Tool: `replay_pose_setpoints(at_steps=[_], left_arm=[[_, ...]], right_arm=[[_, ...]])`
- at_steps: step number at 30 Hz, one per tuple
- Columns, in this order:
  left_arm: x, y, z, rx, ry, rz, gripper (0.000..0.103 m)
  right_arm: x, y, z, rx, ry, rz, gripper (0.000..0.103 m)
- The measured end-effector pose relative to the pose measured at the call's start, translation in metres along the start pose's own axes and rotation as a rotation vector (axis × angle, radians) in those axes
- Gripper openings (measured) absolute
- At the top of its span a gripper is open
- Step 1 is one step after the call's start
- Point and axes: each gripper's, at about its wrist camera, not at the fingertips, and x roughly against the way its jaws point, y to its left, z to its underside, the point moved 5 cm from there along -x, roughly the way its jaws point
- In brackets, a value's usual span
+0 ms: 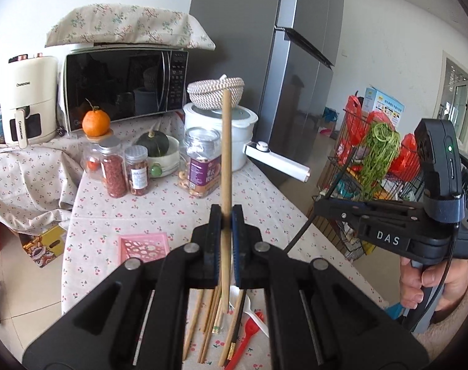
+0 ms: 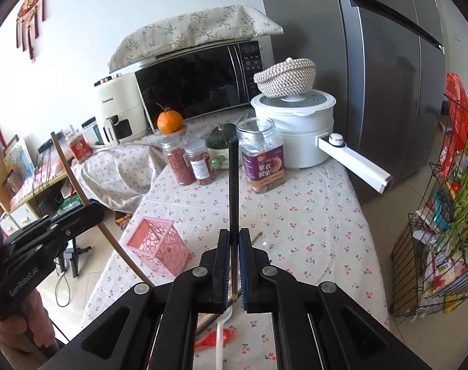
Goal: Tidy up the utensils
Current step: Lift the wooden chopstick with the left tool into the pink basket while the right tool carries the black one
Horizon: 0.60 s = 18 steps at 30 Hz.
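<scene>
The left gripper [image 1: 226, 215] is clamped on a tan chopstick [image 1: 225, 154] that stands nearly upright between its pads, well above the surface [image 1: 264, 191]. In the right wrist view the same chopstick [image 2: 80, 191] slants through the left gripper [image 2: 92, 212], just left of the pink basket [image 2: 160, 243].

Taking the pink basket [image 1: 143, 245] as the landmark: it stands on the cherry-print cloth near the surface's left edge. Behind it are two red-filled jars [image 1: 115, 169], an orange [image 1: 96, 122] on a lid, a green squash [image 1: 152, 143] in a bowl, and a nut jar [image 1: 201, 162]. Farther behind stand the air fryer [image 1: 30, 98] and microwave [image 1: 126, 84]; behind and to the right is a white pot [image 1: 243, 129] with a woven bowl [image 1: 215, 91] on top.

In front of the basket and to its right, loose chopsticks [image 1: 209, 317] lie on the surface with a red spoon [image 1: 249, 333] and a white spoon [image 1: 249, 306] beside them.

The right gripper [image 2: 233, 237] is closed on a black chopstick [image 2: 233, 178], held upright just right of the basket. A hand [image 1: 425, 283] holds that gripper's handle. Far right of the basket stand the fridge [image 1: 295, 61] and a wire rack [image 2: 443, 246] with greens.
</scene>
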Motion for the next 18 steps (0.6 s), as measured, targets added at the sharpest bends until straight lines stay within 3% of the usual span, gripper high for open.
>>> replay_pose_setpoints(at_steps=[6, 9, 13, 18], left_arm=[[0.02, 0.035, -0.018, 0.016, -0.18, -0.123, 0.007], [0.019, 0.049, -0.021, 0.015, -0.231, -0.182, 0.007], [0.003, 0.068, -0.019, 0.024, -0.216, -0.231, 0.007], [-0.022, 0.087, -0.004, 0.041, -0.141, -0.268, 0.007]], right_arm=[[0.001, 0.029, -0.014, 0.007, -0.062, -0.067, 0.005], [-0.004, 0.041, -0.019, 0.009, -0.079, -0.077, 0.005], [-0.011, 0.048, -0.018, 0.003, -0.067, -0.078, 0.005], [-0.014, 0.052, -0.017, 0.012, -0.06, -0.075, 0.005]])
